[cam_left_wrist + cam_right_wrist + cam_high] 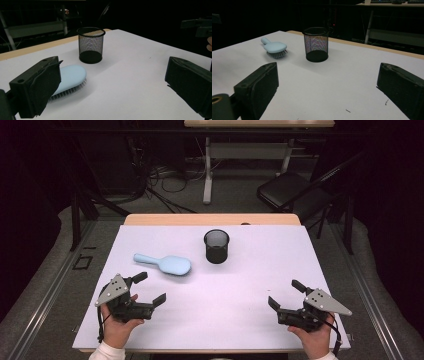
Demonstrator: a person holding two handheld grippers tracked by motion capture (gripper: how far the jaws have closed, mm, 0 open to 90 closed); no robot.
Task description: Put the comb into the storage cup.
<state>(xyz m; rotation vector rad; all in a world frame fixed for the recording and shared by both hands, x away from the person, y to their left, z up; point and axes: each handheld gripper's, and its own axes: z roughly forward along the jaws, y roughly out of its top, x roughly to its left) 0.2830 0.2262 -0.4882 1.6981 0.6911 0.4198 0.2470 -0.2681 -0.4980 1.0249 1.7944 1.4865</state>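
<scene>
Hairbrush lying flat, both tools idle

The blue hairbrush (163, 264) lies bristles-down just ahead of the wide, empty left hand-held gripper (149, 287), handle pointing away to its left; right hand-held gripper (285, 293) likewise gapes.

On the table (150, 330), the brush (164, 263) lies just left of the cup (216, 246). My left gripper (150, 289) sits near the brush; my right gripper (286, 292) is well apart, near right.
</scene>
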